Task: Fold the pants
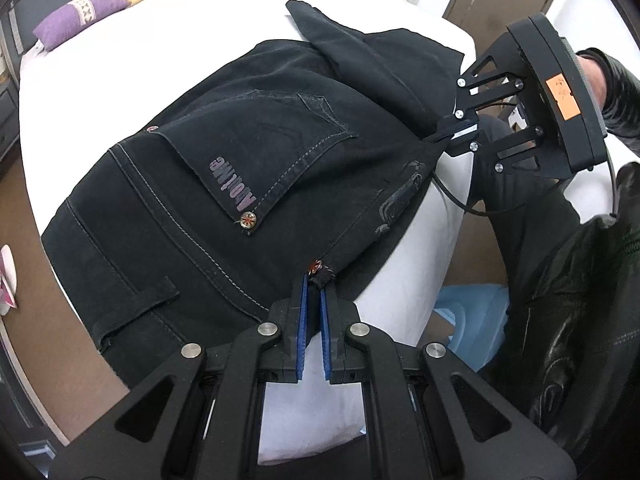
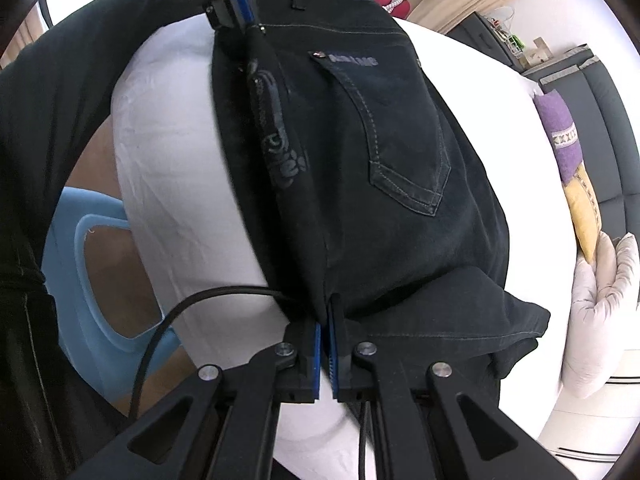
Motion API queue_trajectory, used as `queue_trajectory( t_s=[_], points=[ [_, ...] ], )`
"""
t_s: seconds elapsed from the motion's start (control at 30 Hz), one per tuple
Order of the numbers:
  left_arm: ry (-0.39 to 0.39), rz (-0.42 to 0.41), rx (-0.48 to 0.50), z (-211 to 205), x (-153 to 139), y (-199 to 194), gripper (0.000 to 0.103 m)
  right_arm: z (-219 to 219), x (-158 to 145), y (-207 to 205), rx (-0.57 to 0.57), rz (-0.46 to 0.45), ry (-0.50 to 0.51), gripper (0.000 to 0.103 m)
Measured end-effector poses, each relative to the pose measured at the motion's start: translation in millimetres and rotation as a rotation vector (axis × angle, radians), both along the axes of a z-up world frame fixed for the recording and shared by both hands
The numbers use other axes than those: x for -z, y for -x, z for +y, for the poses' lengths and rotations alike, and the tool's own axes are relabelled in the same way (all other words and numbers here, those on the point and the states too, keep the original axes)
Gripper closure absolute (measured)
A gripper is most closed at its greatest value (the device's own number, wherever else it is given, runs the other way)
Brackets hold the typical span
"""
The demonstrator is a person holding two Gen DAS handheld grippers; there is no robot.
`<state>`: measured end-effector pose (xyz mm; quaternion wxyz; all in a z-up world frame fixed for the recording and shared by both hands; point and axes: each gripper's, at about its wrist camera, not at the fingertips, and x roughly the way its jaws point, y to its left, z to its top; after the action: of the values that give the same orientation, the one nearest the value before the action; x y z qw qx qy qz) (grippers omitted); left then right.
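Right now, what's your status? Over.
Left claw and right claw both shut on black denim pants. Pants on white bed. Nothing blocking.

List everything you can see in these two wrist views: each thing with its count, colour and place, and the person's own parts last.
pants: one, black, folded on the bed, near edge pinched at two points
bed: one, white sheet, under the pants
cushions: two, purple and yellow, at the bed's far end
duvet: one, off-white, bunched beside the cushions
stool: one, light blue, on the floor by the bed
left gripper: black, blue pads, shut on the pants
right gripper: black, blue pads, shut on the pants
sleeve: black, behind the right gripper
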<state>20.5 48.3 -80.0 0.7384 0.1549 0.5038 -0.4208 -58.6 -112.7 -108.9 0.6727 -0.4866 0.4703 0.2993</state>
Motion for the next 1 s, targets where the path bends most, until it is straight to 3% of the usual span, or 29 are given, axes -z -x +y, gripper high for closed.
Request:
queue_trajectory(
  t_s=[0.23,0.63,0.73,0.83,0.93,1.0],
  points=[
    [0.009,0.007,-0.054,13,19,-8,0.094,5,13,9,0.001,-0.019,0.021,0.096],
    [0.029,-0.046,-0.209,44,-19,2,0.091,14,23,18,0.041,-0.086,0.049,0.096],
    [0.132,-0.069,-0.247,21,-40,-8,0.091,13,22,19,0.078,-0.099,0.035,0.095],
    [0.183,-0.065,-0.249,-21,-39,-25,0.091,10,19,19,0.132,-0.113,0.003,0.094],
    [0.201,-0.006,-0.269,-65,-15,-49,0.091,2,13,17,0.218,-0.128,-0.062,0.092],
    [0.147,0.067,-0.296,-89,14,-65,0.091,-7,6,16,0.291,-0.131,-0.127,0.087]
  ],
)
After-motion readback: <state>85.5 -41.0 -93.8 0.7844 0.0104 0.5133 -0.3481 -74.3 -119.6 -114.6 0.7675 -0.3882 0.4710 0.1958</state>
